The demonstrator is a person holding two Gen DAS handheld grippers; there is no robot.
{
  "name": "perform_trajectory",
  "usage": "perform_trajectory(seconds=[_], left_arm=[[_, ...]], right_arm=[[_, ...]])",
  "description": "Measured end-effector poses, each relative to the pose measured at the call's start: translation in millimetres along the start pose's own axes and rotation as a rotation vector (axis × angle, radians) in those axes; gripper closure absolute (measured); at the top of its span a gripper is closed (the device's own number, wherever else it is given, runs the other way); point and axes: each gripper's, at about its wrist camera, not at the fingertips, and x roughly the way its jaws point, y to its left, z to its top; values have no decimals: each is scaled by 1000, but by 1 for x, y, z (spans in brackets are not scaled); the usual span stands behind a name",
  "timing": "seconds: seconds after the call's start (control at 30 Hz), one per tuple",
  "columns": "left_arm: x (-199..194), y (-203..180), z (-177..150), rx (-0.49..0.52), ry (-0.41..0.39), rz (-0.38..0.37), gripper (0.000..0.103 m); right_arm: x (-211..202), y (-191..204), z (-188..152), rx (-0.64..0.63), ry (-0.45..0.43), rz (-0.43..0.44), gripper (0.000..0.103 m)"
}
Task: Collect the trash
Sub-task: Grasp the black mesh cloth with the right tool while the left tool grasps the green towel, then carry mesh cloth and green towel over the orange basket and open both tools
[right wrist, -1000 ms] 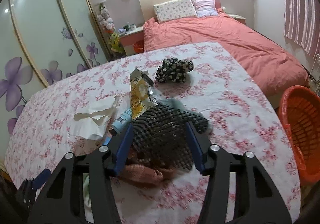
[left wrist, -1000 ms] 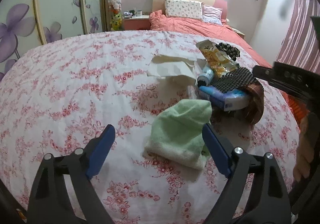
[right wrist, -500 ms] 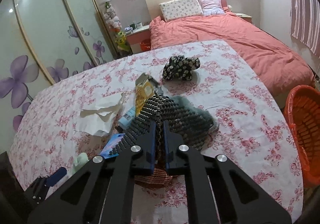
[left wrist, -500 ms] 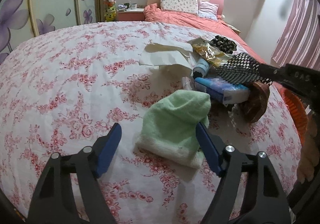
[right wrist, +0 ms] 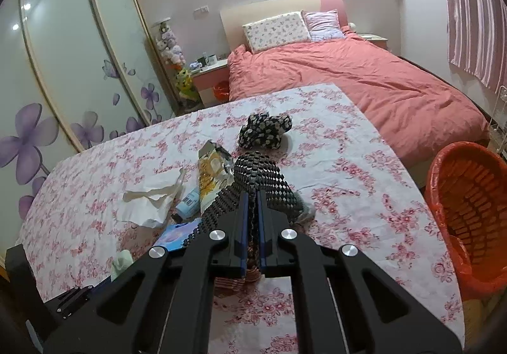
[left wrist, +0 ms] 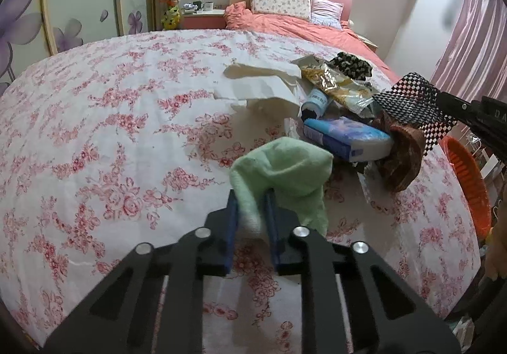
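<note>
On the floral tablecloth (left wrist: 111, 132) lies a green cloth (left wrist: 285, 167). My left gripper (left wrist: 252, 195) has its blue pads pressing a fold of the cloth's near edge, and its jaws are closing. A sheet of black mesh (right wrist: 259, 173) stands pinched in my right gripper (right wrist: 250, 195), which is shut on it and holds it lifted above the pile; in the left wrist view the black mesh (left wrist: 408, 104) hangs at the right. The pile holds crumpled white paper (left wrist: 263, 85), a yellow snack wrapper (left wrist: 329, 81), a small blue bottle (left wrist: 315, 100) and a blue tissue pack (left wrist: 345, 138).
An orange basket (right wrist: 469, 205) stands on the floor off the table's right edge. A brown cloth (left wrist: 402, 161) lies beside the tissue pack, and a black-and-white patterned cloth (right wrist: 264, 130) lies farther back. A bed with a pink cover (right wrist: 364, 81) is beyond the table.
My left gripper went from wide open around the green cloth to clamped on its near fold. My right gripper shut on the black mesh and lifted it a little off the pile.
</note>
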Motion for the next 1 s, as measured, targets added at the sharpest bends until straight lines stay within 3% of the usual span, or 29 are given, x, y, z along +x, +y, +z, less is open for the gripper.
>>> perform_trajectory(seconds=[0.4,0.67,1.0], left_arm=[[-21,11,14,-18,-70,6,94],[-50,27,40,-42,-155,48,94],[-81,-8,68,-6,-237,22,94]], right_arm=[[-15,-15,1,6,-33,-20,98],[-27,-22,8,16,-67,-18,98],[-60,-40,13,30,-147,-17,98]])
